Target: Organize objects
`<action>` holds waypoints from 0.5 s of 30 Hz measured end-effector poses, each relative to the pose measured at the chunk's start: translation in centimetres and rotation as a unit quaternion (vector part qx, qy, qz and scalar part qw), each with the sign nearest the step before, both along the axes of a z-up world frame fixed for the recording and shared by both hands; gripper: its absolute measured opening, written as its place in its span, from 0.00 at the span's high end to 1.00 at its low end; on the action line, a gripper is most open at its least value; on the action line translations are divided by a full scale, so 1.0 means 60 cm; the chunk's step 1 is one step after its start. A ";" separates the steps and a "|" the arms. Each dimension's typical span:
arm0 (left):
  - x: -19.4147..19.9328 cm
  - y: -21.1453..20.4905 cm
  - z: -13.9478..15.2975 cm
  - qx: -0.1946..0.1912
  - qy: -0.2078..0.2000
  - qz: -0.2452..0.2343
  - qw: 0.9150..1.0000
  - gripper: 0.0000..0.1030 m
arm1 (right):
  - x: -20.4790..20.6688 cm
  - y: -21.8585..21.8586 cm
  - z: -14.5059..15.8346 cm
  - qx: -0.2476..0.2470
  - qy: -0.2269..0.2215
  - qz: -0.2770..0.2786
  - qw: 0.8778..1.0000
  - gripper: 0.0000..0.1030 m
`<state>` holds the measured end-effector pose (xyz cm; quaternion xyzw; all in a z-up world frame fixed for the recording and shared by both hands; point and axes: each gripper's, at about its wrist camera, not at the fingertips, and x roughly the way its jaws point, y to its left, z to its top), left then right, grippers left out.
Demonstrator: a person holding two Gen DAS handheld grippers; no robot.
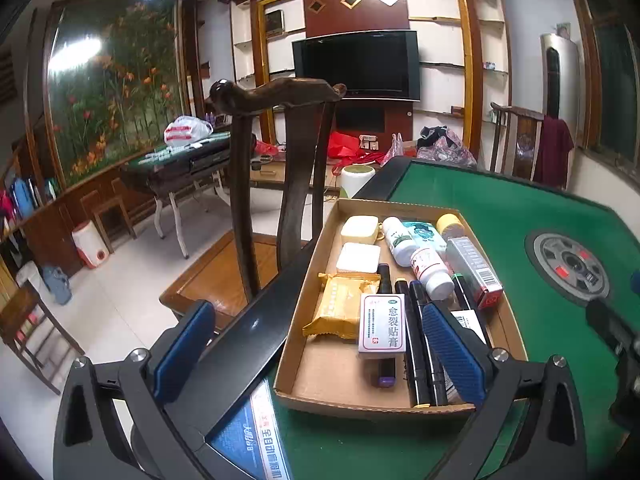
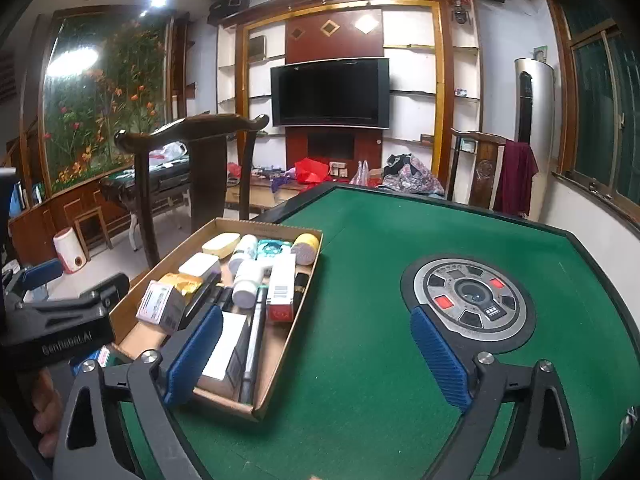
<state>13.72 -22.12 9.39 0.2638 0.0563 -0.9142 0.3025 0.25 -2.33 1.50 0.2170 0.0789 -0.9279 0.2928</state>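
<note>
A shallow cardboard tray stands at the left edge of a green mahjong table. It holds a white medicine box, a yellow packet, white bottles, soap boxes, a red-ended box and dark markers. My left gripper is open and empty, hovering over the tray's near end. My right gripper is open and empty, above the tray's right wall and the felt. The left gripper's body shows in the right wrist view.
A round control hub sits in the table's middle. A dark wooden chair stands against the table's left edge. A blue printed card lies on the table's near-left corner. A second chair with a maroon cloth is at the far side.
</note>
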 end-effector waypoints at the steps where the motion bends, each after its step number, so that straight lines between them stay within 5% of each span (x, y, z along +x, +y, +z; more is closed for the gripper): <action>1: 0.003 -0.003 0.001 -0.002 0.004 0.007 1.000 0.00 | 0.001 -0.001 -0.002 0.002 0.001 -0.002 1.000 0.05; 15: 0.019 -0.010 0.008 -0.011 0.017 0.013 1.000 0.00 | 0.001 -0.002 -0.013 0.012 -0.008 -0.005 1.000 0.04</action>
